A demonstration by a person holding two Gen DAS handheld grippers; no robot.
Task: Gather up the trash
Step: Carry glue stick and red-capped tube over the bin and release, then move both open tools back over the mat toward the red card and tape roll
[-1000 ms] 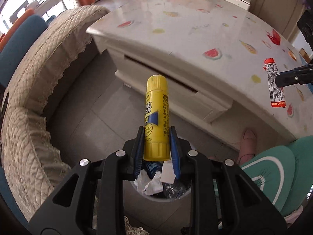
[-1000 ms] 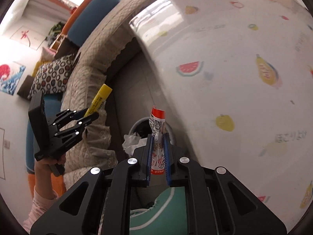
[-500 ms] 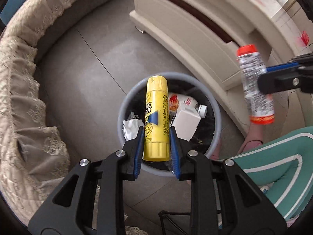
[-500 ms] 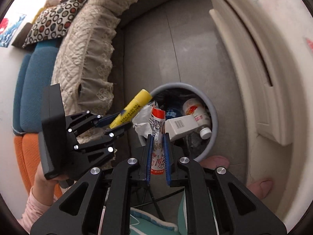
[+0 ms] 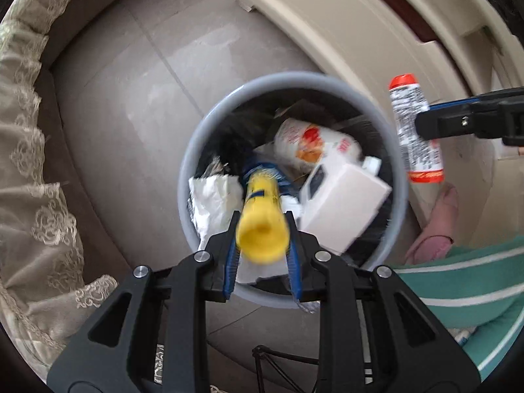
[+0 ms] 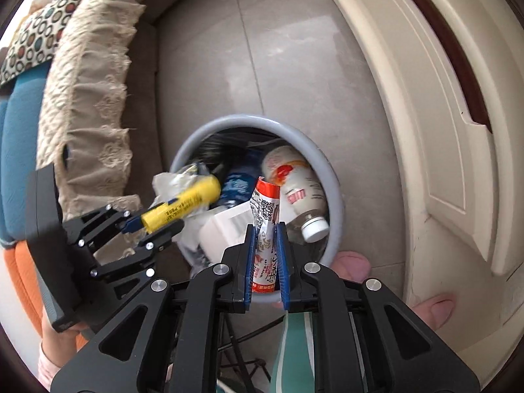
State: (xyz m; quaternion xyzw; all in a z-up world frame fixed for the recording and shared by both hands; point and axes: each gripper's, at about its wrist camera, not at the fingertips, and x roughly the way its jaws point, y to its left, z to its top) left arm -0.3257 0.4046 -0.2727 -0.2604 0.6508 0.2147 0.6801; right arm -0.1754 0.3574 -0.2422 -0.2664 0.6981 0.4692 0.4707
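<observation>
A grey round trash bin stands on the floor below both grippers. It holds a white carton, a plastic bottle and crumpled paper. My left gripper points straight down over the bin's near side, shut on a yellow glue stick that tips into the bin. My right gripper hangs over the bin's right rim. Its jaws are opening, with a red-and-white packet still touching both pads, leaning a little.
A sofa with a lace cover curves along the left. A cream cabinet runs along the right, close to the bin. A person's pink-slippered foot and green trouser leg are beside the bin. Grey tiled floor lies between.
Both grippers have come down from table height to just over the bin. The glue stick now tips forward into it. The packet leans between the right jaws, which stand slightly wider.
</observation>
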